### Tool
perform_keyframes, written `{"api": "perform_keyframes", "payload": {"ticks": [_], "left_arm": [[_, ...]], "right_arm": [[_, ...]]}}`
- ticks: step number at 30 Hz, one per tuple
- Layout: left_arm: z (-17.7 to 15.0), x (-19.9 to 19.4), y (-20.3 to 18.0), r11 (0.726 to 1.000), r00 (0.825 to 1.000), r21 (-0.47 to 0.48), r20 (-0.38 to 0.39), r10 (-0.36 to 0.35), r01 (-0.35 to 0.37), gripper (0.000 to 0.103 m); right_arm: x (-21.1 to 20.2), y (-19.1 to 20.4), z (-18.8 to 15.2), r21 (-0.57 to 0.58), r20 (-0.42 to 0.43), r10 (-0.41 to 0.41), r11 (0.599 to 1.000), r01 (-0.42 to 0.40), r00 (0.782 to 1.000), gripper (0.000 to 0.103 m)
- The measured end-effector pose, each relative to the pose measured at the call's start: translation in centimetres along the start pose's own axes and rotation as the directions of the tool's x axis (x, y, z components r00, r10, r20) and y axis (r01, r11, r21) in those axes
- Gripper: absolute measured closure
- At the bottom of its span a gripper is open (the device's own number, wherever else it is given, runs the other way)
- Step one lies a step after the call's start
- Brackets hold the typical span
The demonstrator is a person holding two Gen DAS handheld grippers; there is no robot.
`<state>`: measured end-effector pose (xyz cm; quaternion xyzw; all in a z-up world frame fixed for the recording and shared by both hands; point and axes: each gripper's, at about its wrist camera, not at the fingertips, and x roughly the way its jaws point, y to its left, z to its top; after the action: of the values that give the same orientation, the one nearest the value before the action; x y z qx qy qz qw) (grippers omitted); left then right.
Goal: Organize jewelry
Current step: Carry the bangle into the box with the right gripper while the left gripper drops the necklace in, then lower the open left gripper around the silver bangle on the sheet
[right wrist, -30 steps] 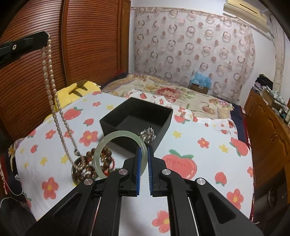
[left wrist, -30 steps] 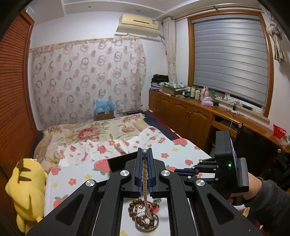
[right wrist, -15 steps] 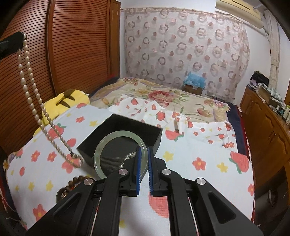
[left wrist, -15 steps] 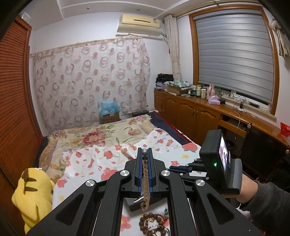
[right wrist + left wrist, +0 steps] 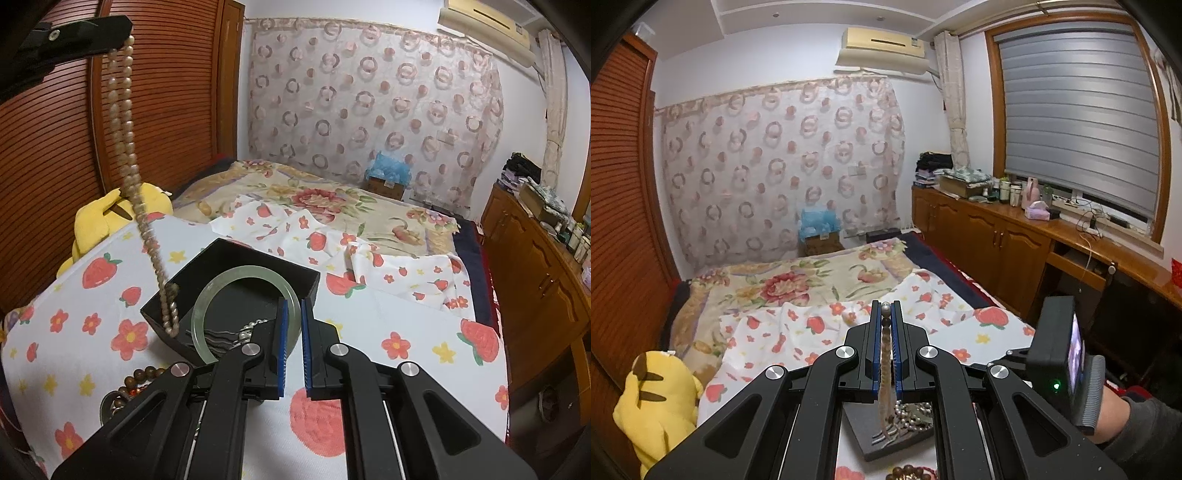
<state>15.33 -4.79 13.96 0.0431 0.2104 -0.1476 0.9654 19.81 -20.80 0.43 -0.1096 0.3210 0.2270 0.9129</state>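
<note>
The long strand of pale pearl beads hangs almost straight down, doubled over, its top end pinched tight between the closed jaws of the left gripper. Its lower loop dangles at the near left wall of the open black square box, which sits on the white bedsheet printed with strawberries and flowers. The right gripper is clamped on the rim of a pale green jade bangle, held tilted above the box's opening. Inside the box lies a small heap of silvery beads. A bracelet of dark brown wooden beads rests on the sheet just beside the box.
</note>
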Motion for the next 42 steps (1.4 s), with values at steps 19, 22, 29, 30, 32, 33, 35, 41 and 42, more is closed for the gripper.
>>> {"api": "perform_keyframes", "payload": {"ticks": [19, 22, 29, 30, 32, 33, 35, 41, 42], "left_arm": [[-8.7, 6.8, 3.5, 0.997, 0.985, -0.067, -0.171, 0.033, -0.045, 0.064], [-9.6, 5.6, 4.2, 0.995, 0.984, -0.066, -0.169, 0.056, -0.068, 0.057], [-12.8, 3.8, 4.8, 0.996, 0.978, -0.047, -0.197, 0.069, -0.08, 0.047], [-13.3, 3.6, 4.7, 0.996, 0.977, -0.048, -0.203, 0.067, -0.078, 0.044], [-14.1, 3.2, 4.5, 0.996, 0.976, -0.053, -0.211, 0.058, -0.07, 0.037], [-14.4, 3.0, 4.5, 0.996, 0.976, -0.053, -0.212, 0.056, -0.069, 0.033], [-15.2, 2.4, 4.1, 0.997, 0.975, -0.049, -0.215, 0.051, -0.063, 0.03], [-17.0, 0.7, 2.1, 0.999, 0.976, -0.024, -0.216, 0.04, -0.046, 0.016], [-17.3, 0.5, 1.9, 0.999, 0.976, -0.024, -0.216, 0.038, -0.044, 0.016]], "right_arm": [[5.1, 0.4, 2.1, 0.022, -0.044, 0.01, 1.0, -0.009, 0.999, 0.095], [6.1, 0.5, 2.1, 0.034, -0.057, 0.015, 0.999, -0.013, 0.998, 0.094], [7.4, 1.1, 1.7, 0.047, -0.077, 0.049, 0.998, -0.046, 0.996, 0.092], [7.3, 1.1, 1.6, 0.045, -0.077, 0.05, 0.998, -0.047, 0.996, 0.091], [6.7, 1.3, 1.4, 0.036, -0.073, 0.056, 0.998, -0.054, 0.996, 0.091], [6.3, 1.3, 1.2, 0.032, -0.068, 0.058, 0.998, -0.056, 0.996, 0.091], [5.1, 1.2, 0.7, 0.027, -0.054, 0.061, 0.998, -0.06, 0.997, 0.091], [0.1, 1.6, -2.2, 0.03, -0.008, 0.097, 0.995, -0.097, 0.995, 0.091], [-0.8, 1.7, -2.9, 0.033, -0.003, 0.102, 0.994, -0.102, 0.995, 0.091]]}}
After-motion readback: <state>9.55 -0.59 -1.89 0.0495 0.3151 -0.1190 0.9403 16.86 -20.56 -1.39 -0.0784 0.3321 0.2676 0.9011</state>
